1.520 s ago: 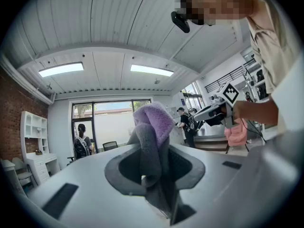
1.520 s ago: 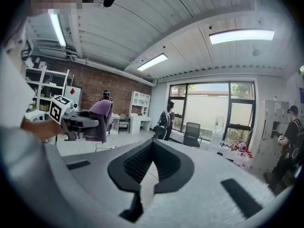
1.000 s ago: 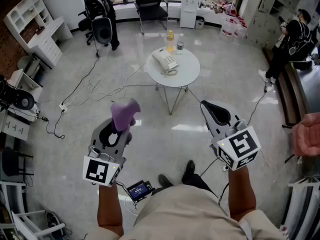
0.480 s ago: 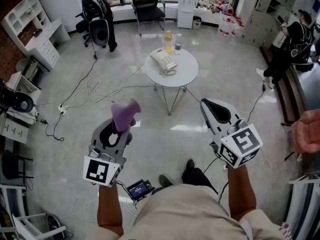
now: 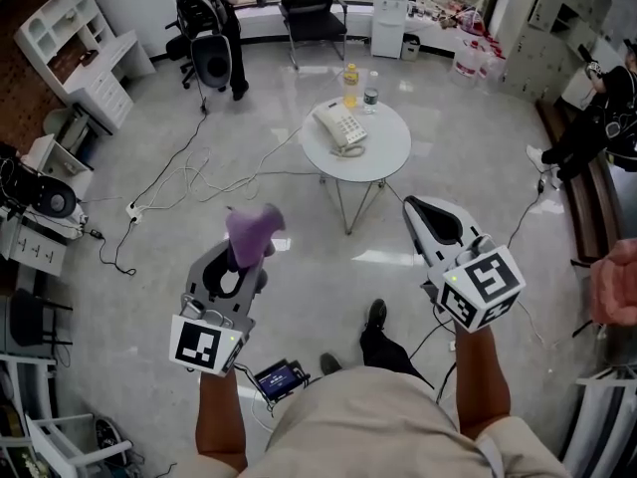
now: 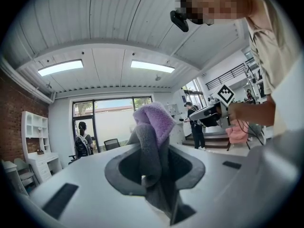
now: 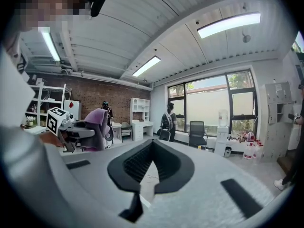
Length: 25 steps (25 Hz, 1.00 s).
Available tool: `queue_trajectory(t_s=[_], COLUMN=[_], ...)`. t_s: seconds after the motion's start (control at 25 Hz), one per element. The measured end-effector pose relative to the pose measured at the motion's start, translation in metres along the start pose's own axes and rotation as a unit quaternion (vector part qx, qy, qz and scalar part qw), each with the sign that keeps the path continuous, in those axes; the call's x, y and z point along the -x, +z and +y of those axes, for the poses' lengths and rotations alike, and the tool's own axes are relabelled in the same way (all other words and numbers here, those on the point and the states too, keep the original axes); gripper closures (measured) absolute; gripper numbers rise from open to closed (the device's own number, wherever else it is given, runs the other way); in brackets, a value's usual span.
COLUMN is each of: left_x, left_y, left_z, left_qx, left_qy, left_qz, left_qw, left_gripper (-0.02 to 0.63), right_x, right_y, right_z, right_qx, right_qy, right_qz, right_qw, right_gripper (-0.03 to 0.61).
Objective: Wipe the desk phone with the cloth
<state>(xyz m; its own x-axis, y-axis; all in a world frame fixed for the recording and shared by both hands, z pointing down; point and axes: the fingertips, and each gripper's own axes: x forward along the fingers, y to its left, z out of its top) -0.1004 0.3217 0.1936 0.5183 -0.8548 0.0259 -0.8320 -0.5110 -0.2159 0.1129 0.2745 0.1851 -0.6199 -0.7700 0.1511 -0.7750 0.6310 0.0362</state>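
2 tools are out in front of the person, both well short of the 1 round white worktop (image 5: 386, 155). The left tool (image 5: 239, 263) is clamped on the 1 purple cloth (image 5: 252, 231), which sticks up in a bunch above its jaws. The right tool (image 5: 416, 208) holds nothing, its jaws pressed together. The 1 white desk phone (image 5: 339, 127) lies on the worktop, handset on its cradle, with 2 bottles behind it: a yellow bottle (image 5: 349, 85) and a clear bottle (image 5: 370, 95).
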Motion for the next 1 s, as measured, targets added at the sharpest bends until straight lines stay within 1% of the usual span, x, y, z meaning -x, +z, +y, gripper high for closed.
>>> queue_trajectory(t_s=[0.32, 0.48, 0.56, 0.76, 1.0], left_x=[-0.069, -0.110, -0.128, -0.172, -0.215], left_y=[-0.005, -0.009, -0.014, -0.011, -0.004], left_z=[0.016, 0.022, 0.023, 0.025, 0.014], left_qx=[0.003, 0.003, 0.007, 0.005, -0.001], left_qy=[0.026, 0.034, 0.036, 0.046, 0.048], left_qz=[0.014, 0.020, 0.029, 0.031, 0.054], left_qw=[0.9996, 0.9992, 0.9989, 0.9985, 0.9974], left_gripper=[0.517, 0.517, 0.517, 0.517, 0.517], right_x=[-0.054, -0.081, -0.092, -0.114, -0.123], right_y=[-0.001, -0.006, -0.007, -0.010, -0.010], right_z=[-0.064, -0.102, -0.119, -0.158, -0.203], right_qx=[0.004, 0.002, 0.002, 0.000, -0.009], right_qy=[0.032, 0.041, 0.046, 0.061, 0.075], right_qz=[0.006, 0.009, 0.011, 0.016, 0.012], right_qw=[0.999, 0.999, 0.999, 0.998, 0.997], right_gripper=[0.586, 0.586, 0.586, 0.586, 0.586])
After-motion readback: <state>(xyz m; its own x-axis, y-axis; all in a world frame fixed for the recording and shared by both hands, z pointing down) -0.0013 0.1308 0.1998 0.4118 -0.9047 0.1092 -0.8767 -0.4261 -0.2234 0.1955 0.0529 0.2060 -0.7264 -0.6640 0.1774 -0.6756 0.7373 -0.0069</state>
